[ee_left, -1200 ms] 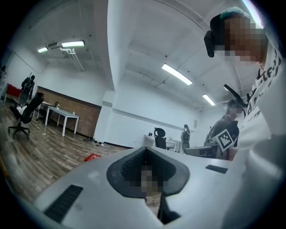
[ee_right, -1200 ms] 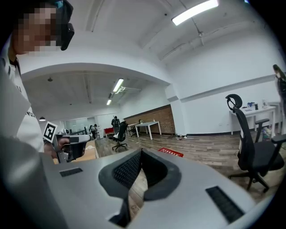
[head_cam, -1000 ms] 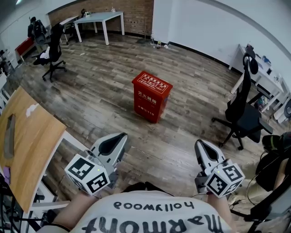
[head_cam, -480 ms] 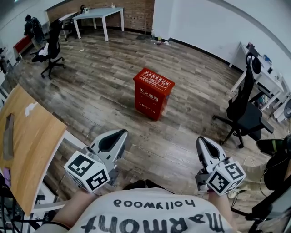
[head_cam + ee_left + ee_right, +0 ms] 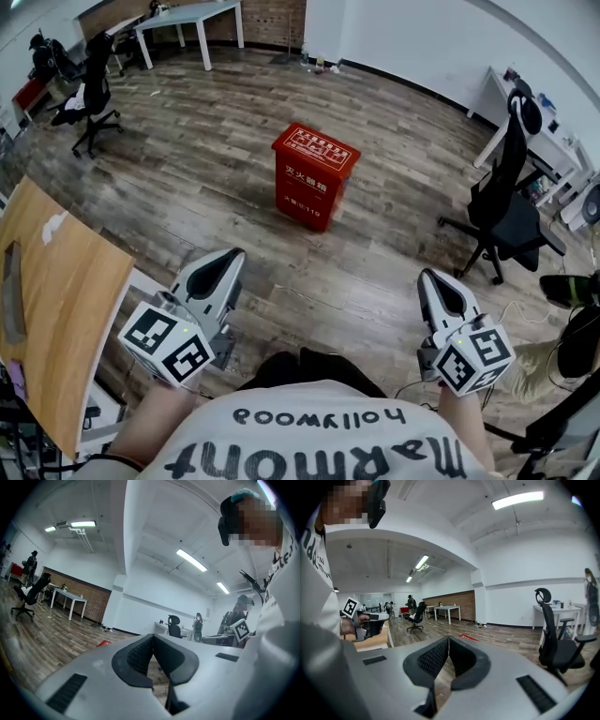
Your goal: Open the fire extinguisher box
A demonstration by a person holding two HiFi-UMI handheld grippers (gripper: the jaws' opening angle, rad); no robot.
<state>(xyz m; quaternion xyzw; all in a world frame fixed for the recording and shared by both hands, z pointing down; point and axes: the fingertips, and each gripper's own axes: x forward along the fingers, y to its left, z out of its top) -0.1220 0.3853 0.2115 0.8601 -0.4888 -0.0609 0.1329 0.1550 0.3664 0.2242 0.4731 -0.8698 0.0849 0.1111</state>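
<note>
**Operator:** Where is the box, and what changed?

**Note-taker:** The fire extinguisher box (image 5: 315, 176) stands upright on the wood floor (image 5: 187, 178), mid-room, far from you, with its lid down. Against a second ago it sits slightly higher in your head view and looks about the same size. It has not been touched. In each gripper view it is only a red sliver beyond the jaw tips.

**Operator:** And the tongs?

**Note-taker:** The left tongs (image 5: 234, 255) are shut, pads together, with nothing between them. The right tongs (image 5: 431, 277) are the same. Both have drifted outward in the head view, the left more than the right. They are near your body and well apart from the box.

**Operator:** What does that mean for the task?

**Note-taker:** My judgement is that you are in the approach and opening has not begun. The path looks open: the office chair (image 5: 502, 220) is off to the right and the tabletop (image 5: 56, 300) is near left. Expect to part the tongs before you reach the lid.
</note>
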